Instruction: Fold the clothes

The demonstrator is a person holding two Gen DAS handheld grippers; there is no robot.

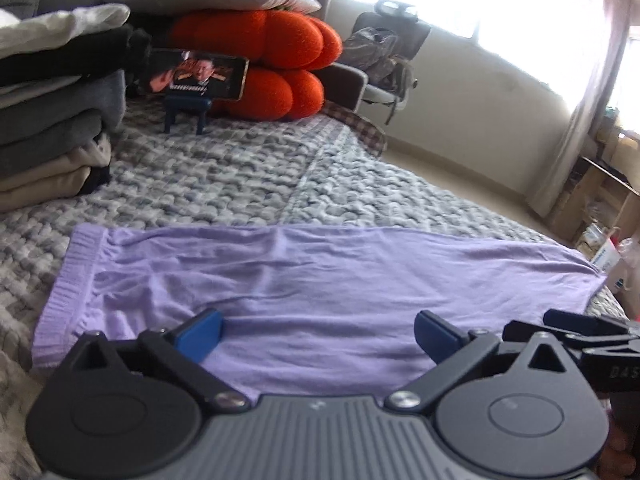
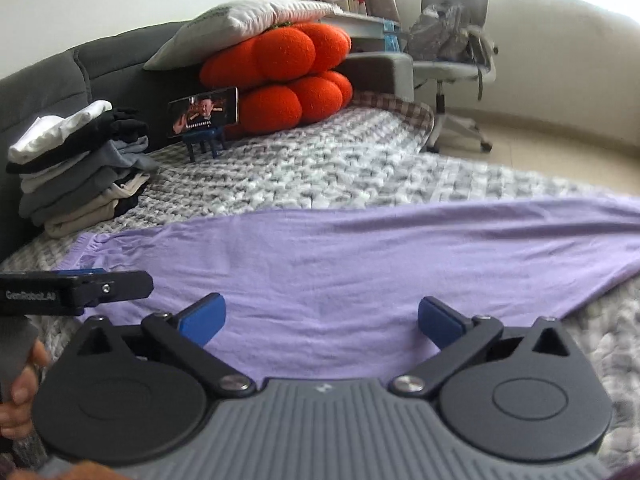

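Observation:
A lilac knit garment (image 1: 304,280) lies flat across the grey quilted bed, its ribbed hem at the left; in the right wrist view the same lilac garment (image 2: 360,256) stretches out to the right. My left gripper (image 1: 318,336) stands open just above the garment's near edge, blue pads wide apart and nothing between them. My right gripper (image 2: 320,320) is open the same way over the near edge, further right. The right gripper's fingers (image 1: 576,332) show at the right of the left wrist view, and the left gripper's body (image 2: 72,290) shows at the left of the right wrist view.
A stack of folded clothes (image 2: 76,176) sits at the bed's back left against the grey headboard. A phone on a blue stand (image 2: 204,114) plays video before orange cushions (image 2: 280,80) and a pillow. An office chair (image 2: 452,40) stands beyond the bed.

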